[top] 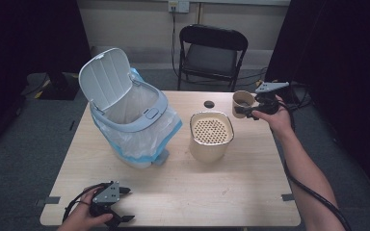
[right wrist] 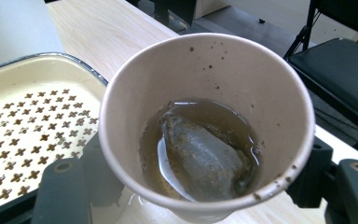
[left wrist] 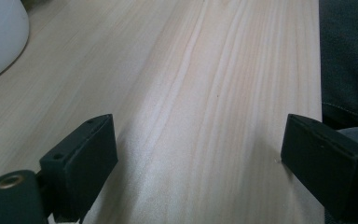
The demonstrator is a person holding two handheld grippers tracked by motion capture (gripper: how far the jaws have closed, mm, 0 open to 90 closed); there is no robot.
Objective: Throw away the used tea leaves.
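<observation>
Item: brown paper cup (right wrist: 207, 126), holding a shallow pool of brown tea and a soaked grey teabag (right wrist: 200, 156). Location: lifted above the far right part of the pale wooden bench (top: 173, 192), just right of and beyond the strainer bin. Held by the right gripper (top: 250, 109), whose black jaws are clamped on the cup's wall from either side, as the right gripper view shows. The cup stands close to upright; nothing is spilling out.

Item: cream rounded-square bin with a perforated strainer top (top: 211, 131). Location: middle of the bench, right of centre. The strainer plate looks dry and bare of any teabag in both the high view and the right gripper view.

Item: white and pale-blue plastic waste bin with a clear liner (top: 130, 120). Location: left of centre on the bench, lid (top: 105, 77) swung up and open.

Item: left gripper (top: 111, 204). Location: near the front left edge of the bench, resting low, jaws wide apart over bare wood, nothing between them.

Other: black folding chair (top: 212, 50) beyond the bench; small dark disc (top: 209, 104) on the far part of the bench, nature not clear.

Progress, as I judge it: the cup is picked up and brought near the strainer bin. Left to do: probably tipping the liquid through the strainer, then getting the teabag and cup into the open waste bin. Early stage.
</observation>
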